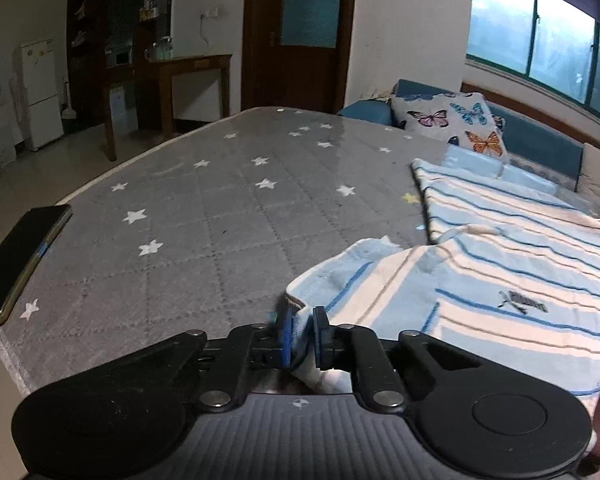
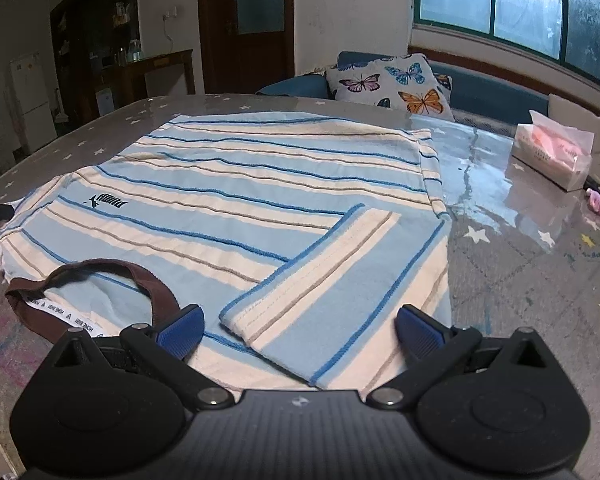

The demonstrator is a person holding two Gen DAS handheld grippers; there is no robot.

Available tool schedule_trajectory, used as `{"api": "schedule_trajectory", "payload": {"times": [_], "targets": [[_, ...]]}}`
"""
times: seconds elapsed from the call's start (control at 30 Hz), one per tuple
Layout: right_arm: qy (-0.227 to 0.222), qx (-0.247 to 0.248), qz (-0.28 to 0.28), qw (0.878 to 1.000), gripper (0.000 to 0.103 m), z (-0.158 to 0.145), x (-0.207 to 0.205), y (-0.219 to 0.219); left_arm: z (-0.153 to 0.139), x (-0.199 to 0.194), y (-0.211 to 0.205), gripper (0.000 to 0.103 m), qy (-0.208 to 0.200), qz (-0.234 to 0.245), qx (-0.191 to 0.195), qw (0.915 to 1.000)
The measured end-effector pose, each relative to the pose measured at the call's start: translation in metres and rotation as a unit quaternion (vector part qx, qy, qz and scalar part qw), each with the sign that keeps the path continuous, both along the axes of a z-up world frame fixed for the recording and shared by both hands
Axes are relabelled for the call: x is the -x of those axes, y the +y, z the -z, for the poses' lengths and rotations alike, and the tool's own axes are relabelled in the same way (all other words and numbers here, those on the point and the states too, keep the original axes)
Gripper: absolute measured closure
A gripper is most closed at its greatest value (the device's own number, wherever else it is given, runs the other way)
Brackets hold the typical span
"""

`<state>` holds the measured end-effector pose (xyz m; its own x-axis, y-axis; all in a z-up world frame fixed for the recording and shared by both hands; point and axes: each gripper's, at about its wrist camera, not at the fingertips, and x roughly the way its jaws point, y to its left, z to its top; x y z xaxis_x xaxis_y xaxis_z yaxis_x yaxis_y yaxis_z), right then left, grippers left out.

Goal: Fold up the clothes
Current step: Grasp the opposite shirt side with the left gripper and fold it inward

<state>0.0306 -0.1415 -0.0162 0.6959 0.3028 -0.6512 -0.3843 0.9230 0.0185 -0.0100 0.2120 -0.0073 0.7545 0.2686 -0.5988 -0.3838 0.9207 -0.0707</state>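
A striped shirt lies flat on the table. The left hand-held gripper pinches its unfolded sleeve, which runs toward 1 o'clock. The right hand-held gripper gapes empty over the folded sleeve at 12 o'clock.

striped shirt soft knit cloth; table cover quilted under glossy film

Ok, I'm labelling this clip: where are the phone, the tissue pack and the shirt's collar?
phone (image 1: 24, 258), left wrist view, middle of screen
tissue pack (image 2: 554, 154), right wrist view, front face
collar (image 2: 156, 284), right wrist view, brown band
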Motion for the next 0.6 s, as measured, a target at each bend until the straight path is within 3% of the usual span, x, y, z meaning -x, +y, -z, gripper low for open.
{"api": "schedule_trajectory", "payload": {"times": [0.17,0.3,0.6], "targets": [[-0.004,-0.001,0.000,1.000,0.000,0.001,0.001,-0.001,-0.021,0.008,-0.019,0.093,-0.040,0.046,0.004,0.9981],[-0.005,-0.001,-0.001,1.000,0.000,0.001,0.001,-0.001,-0.033,0.012,-0.045,0.093,-0.064,0.111,0.007,0.9917],[-0.006,-0.001,-0.001,1.000,0.000,0.002,0.001,-0.002,-0.018,0.002,-0.092,0.087,-0.019,0.227,0.024,0.9734]]}}
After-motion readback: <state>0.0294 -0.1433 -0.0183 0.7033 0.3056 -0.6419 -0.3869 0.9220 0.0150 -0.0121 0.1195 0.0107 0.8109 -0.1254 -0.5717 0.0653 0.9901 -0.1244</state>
